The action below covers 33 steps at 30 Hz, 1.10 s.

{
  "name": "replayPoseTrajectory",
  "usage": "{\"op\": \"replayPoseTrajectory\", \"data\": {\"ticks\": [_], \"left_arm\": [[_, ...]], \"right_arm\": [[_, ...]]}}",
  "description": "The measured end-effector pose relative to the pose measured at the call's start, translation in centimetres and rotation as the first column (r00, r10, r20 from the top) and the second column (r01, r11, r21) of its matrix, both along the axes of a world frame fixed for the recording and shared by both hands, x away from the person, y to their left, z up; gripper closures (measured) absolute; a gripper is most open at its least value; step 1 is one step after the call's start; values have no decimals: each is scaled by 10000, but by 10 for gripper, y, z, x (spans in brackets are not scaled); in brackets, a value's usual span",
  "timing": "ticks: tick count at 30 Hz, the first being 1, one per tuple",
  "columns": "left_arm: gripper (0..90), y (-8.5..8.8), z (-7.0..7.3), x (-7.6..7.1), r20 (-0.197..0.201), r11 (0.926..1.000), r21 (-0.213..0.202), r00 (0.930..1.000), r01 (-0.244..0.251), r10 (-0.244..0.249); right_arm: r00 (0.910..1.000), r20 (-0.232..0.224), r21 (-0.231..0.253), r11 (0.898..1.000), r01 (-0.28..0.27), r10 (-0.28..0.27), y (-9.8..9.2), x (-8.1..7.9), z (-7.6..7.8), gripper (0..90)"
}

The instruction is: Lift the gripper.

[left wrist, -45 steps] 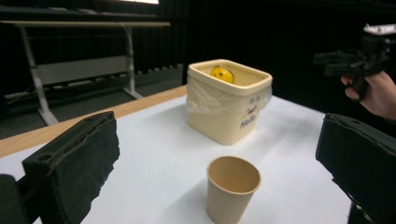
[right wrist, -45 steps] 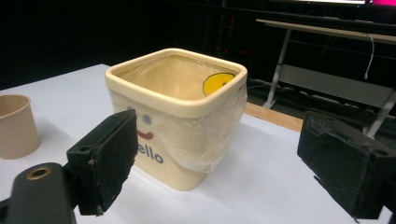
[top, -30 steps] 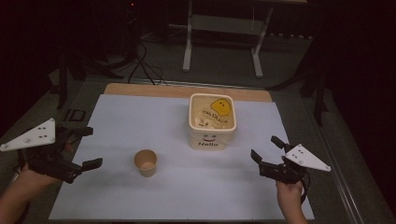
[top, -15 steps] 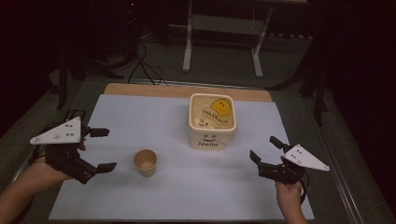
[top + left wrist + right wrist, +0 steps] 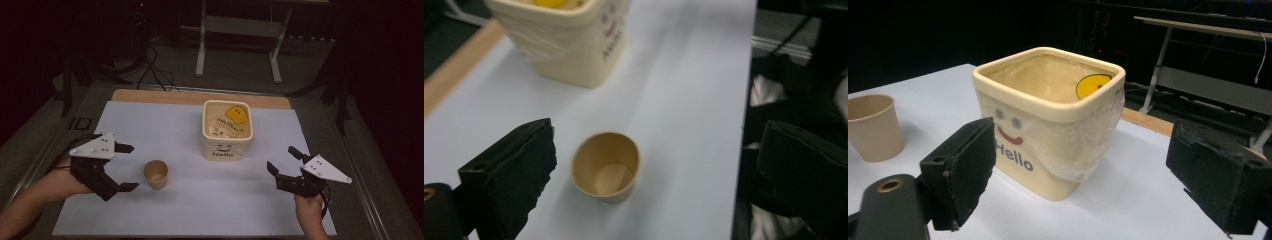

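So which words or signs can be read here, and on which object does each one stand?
"Hello": front of the cream bin, below a drawn smiley face.
Dark writing inside the bin beside the yellow smiley: too small to read.
Paper cup: no text.

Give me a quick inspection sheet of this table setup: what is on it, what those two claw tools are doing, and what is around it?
Surface: pale sheet covering the table, wooden strip along the far edge.
Job's things: empty paper cup, upright; cream bin reading Hello, plastic-lined, yellow smiley item inside.
Clutter: nothing seen.
Grippers: left gripper open beside the cup, not touching; right gripper open, facing the bin, apart from it.
Cables: dark cables on the floor beyond the table.
Surroundings: dark room, metal table frame behind.
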<state>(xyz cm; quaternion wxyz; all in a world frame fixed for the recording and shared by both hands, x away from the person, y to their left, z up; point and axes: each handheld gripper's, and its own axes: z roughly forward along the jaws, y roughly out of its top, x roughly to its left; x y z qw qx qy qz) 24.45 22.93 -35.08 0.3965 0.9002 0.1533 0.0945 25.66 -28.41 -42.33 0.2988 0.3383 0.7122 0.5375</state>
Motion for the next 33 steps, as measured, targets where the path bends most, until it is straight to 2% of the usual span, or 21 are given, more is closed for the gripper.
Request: {"op": "replayPoseTrajectory", "data": {"ticks": [5,8,13,16,17,18,24,28,32,33], "left_arm": [[31,-9,-6,4,-256,9976,643,9994,251,-235],[39,-15,-9,5,-438,9924,1108,9979,530,-484],[52,-25,-11,8,-662,9854,1487,9951,832,-740],[60,-31,-12,11,-767,9783,1799,9929,1030,-904],[62,-34,-13,11,-705,9750,1959,9933,1043,-921],[63,-36,-14,12,-847,9714,2056,9911,1187,-1032],[102,-50,-20,15,-1067,9514,2646,9853,1576,-1335],[153,-56,-25,18,-1183,9434,2884,9838,1635,-1343],[221,-62,-32,19,-1222,9276,3400,9853,1544,-1192],[255,-64,-34,20,-1203,9199,3635,9866,1471,-1102]], "right_arm": [[10000,-37,-22,10000,-36,36,0,0,0,124],[10000,-51,-20,10000,-35,35,0,0,0,124],[10000,-67,-4,10000,-43,43,0,1,0,124],[10000,-78,6,10000,-62,62,0,1,0,124],[10000,-85,1,10000,-50,50,0,1,-1,124],[9999,-94,-1,10000,-69,69,0,1,-1,125],[9999,-117,-15,10000,-92,91,0,1,-1,124],[9999,-133,-6,10000,-87,87,0,1,-1,124],[9999,-111,1,10000,-99,99,0,1,-1,124],[9999,-107,-2,10000,-90,90,0,1,-1,125]]}}
